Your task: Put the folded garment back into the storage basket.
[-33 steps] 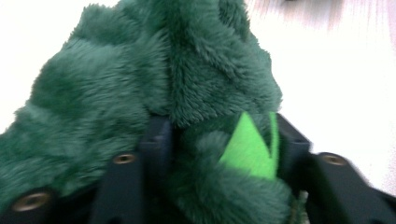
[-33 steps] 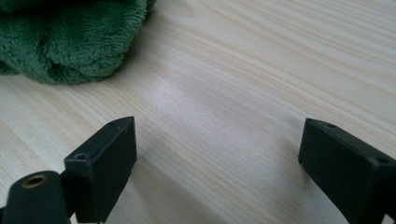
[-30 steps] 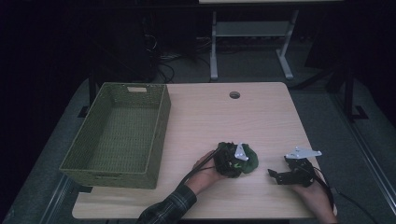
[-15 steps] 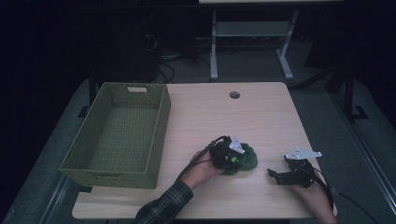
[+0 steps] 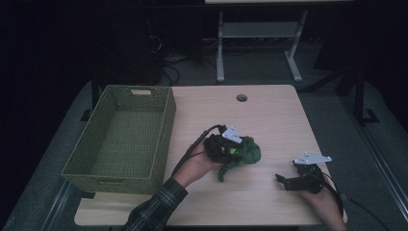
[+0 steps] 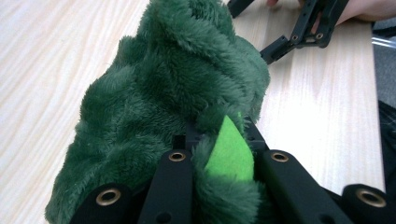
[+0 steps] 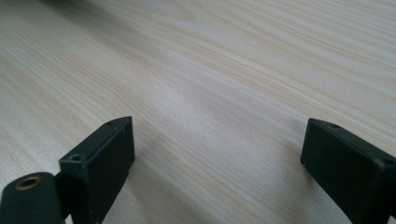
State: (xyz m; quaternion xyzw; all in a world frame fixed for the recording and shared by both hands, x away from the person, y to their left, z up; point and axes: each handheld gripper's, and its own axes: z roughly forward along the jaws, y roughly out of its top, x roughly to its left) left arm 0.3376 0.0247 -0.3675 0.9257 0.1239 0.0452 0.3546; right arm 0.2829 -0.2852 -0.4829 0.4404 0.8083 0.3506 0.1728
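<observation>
A dark green plush toy [image 5: 243,153] with a bright green patch [image 6: 231,154] hangs from my left gripper [image 5: 230,150], just above the wooden table [image 5: 269,120] near its middle. In the left gripper view the two black jaws are shut on the plush toy [image 6: 163,102] and pinch its fur. My right gripper [image 5: 285,181] rests low over the table at the front right, and its jaws stand wide apart with nothing between them. In the right gripper view the open right gripper [image 7: 217,154] looks down on bare wood.
A green woven basket [image 5: 125,137] stands open on the left part of the table. A round cable hole [image 5: 241,97] sits near the far edge. Cables and a white frame [image 5: 260,43] lie on the dark floor beyond.
My left gripper has lifted the plush toy and carried it slightly left and away from the front edge. The right gripper has stayed in place.
</observation>
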